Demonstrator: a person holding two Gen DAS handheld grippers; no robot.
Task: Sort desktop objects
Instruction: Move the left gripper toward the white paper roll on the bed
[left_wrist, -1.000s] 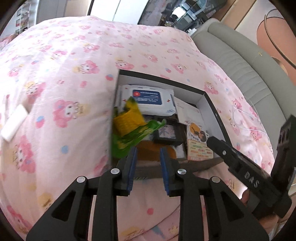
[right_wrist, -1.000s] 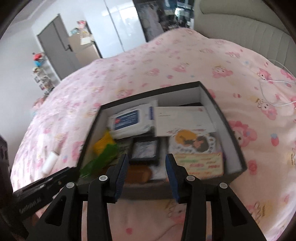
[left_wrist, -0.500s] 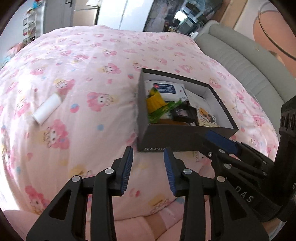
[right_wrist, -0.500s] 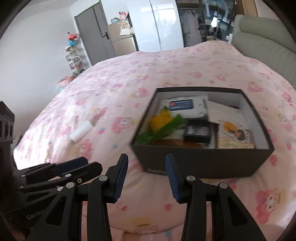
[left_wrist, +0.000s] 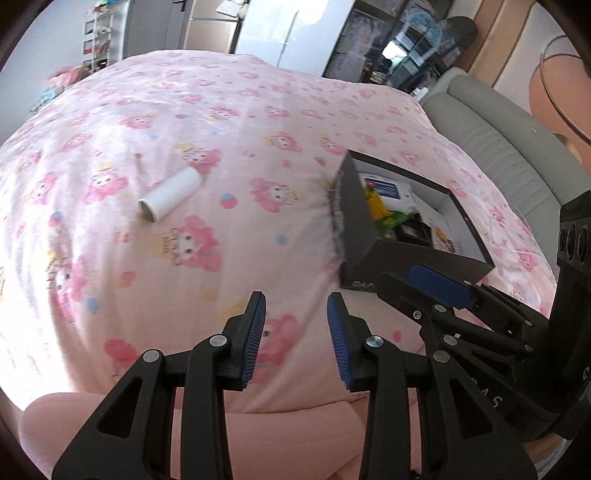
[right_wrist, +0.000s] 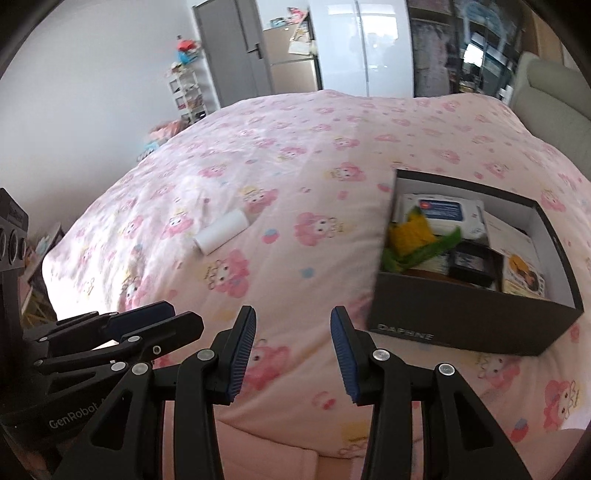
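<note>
A dark cardboard box (right_wrist: 461, 321) (left_wrist: 356, 218) sits on the pink bed, holding a wipes pack (right_wrist: 443, 214), a yellow-and-green toy (right_wrist: 413, 236), a small black case (right_wrist: 472, 262) and printed cards (right_wrist: 524, 273). A white roll (left_wrist: 170, 194) (right_wrist: 223, 232) lies alone on the quilt, left of the box. My left gripper (left_wrist: 295, 317) hangs open over the quilt near the bed's front edge, nothing between its pads. My right gripper (right_wrist: 291, 332) is open too, empty, just left of the box's front corner. Each gripper shows in the other's view.
The pink patterned quilt (left_wrist: 192, 122) covers the whole bed, with broad bare cloth around the roll. A grey padded headboard (left_wrist: 517, 147) runs along the right. A grey door (right_wrist: 236, 55), a cluttered shelf (right_wrist: 188, 88) and white cabinets stand beyond the bed.
Both grippers have drawn back from above the box toward the bed's front edge and swung left. The box now sits farther off at the right, and the white roll has come into view.
</note>
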